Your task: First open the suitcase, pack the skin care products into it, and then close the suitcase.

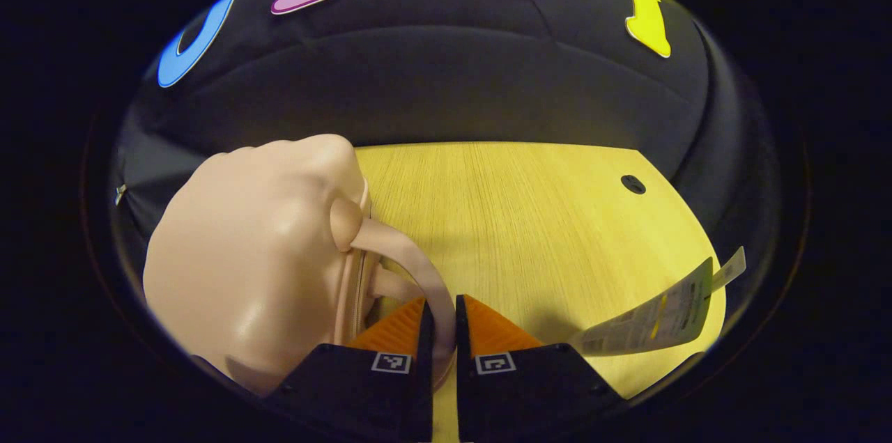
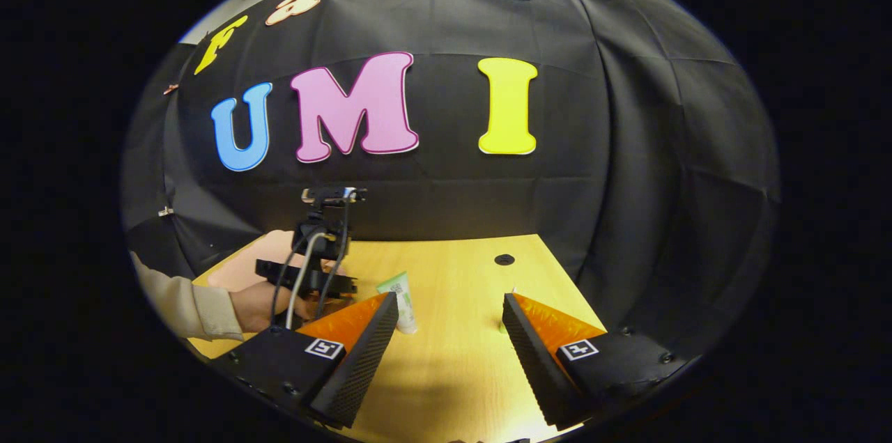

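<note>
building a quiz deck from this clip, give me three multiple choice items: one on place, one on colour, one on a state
1. Where is the left gripper?
A. at the suitcase handle
B. over the table's hole
C. on the tag

2. What colour is the suitcase?
A. pale pink
B. blue
C. black

3. How do the right gripper's fingers stand?
A. shut on the tube
B. wide apart, holding nothing
C. shut on the handle

Key: 1 A, the fingers press the handle from both sides; 2 A, the shell is pale pink; 3 B, bare wooden table shows between them, with the skin care tube beyond.
</note>
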The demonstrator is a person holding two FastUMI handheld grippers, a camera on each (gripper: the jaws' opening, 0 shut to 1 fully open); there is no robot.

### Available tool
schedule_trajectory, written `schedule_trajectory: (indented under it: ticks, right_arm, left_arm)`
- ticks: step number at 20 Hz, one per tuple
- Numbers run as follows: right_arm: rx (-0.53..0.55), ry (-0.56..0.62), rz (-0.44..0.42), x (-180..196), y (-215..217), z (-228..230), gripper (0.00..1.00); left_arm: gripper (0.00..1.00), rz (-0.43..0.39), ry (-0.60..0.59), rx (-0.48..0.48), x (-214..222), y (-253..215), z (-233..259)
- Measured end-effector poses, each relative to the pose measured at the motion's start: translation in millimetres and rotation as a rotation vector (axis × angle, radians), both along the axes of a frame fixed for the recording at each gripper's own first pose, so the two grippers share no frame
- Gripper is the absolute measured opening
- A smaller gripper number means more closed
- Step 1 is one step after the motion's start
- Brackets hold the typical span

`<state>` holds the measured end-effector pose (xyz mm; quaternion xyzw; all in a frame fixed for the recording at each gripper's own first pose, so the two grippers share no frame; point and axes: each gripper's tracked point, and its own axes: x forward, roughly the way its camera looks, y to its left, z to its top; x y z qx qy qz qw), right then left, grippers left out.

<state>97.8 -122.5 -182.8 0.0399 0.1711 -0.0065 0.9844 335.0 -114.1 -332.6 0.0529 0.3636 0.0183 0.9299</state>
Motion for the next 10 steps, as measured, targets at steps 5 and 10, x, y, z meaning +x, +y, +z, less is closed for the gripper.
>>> schedule_trajectory:
  ticks: [5,10]
  right_arm:
    - [-0.029,-0.024,-0.024,10.8,-17.2,6.6,0.96]
    - [-0.018,-0.044,0.026,19.6,2.2,9.8,0.96]
  left_arm:
    - [0.11,-0.070,0.002,-0.064,-6.9,-9.2,54.5]
    - [0.11,-0.061,-0.109,-0.115,-13.6,26.5,182.9]
